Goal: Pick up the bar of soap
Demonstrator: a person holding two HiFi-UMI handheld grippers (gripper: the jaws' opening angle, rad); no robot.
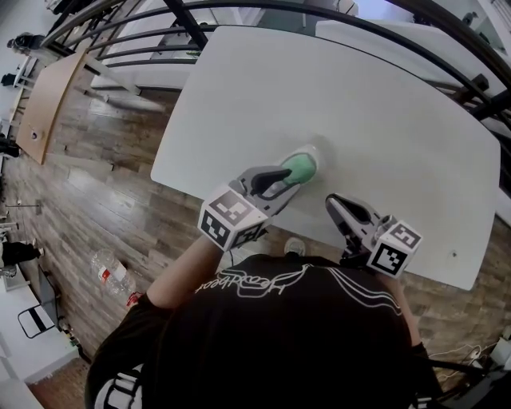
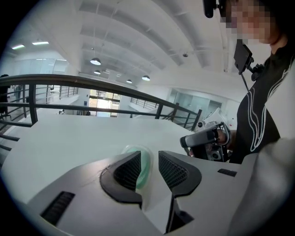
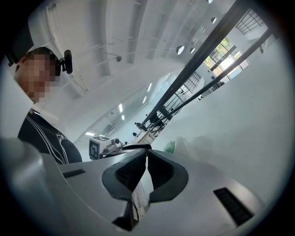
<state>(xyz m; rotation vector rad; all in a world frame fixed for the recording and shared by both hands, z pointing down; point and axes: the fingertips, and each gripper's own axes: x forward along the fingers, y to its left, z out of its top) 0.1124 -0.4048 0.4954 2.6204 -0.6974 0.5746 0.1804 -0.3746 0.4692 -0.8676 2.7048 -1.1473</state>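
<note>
a: where's the soap (image 1: 302,168)?
b: on the white table (image 1: 359,104), near the edge closest to the person. it's green, with a pale clear rim (image 1: 314,153) round it. dish or wrap, i can't tell.

a: and the left gripper (image 1: 286,177)?
b: in the head view its tips are right at the soap's near side and seem to touch it. in the left gripper view the jaws stand a little apart, with a narrow gap between the ribbed pads (image 2: 126,170). the soap (image 2: 144,168) shows just past the tips, mostly behind the pad on that view's left and partly in the gap. it looks wider than the gap. nothing is pinched.

a: is the soap off the table?
b: no, it lies flat on it.

a: right gripper (image 1: 331,201)?
b: over the table's near edge, to the right of the soap and apart from it. in the right gripper view its pads are pressed together at the tips (image 3: 147,154), with nothing between them. the soap (image 3: 169,146) shows beyond, just right of the tips, and the left gripper's cube (image 3: 95,149) sits off to the left.

a: anything else?
b: a black railing (image 1: 319,8) runs past the table's far side. the wood floor (image 1: 96,160) is on the left, with a plastic bottle (image 1: 108,272) lying on it. the person wears a black shirt (image 1: 271,335) with white lines.
</note>
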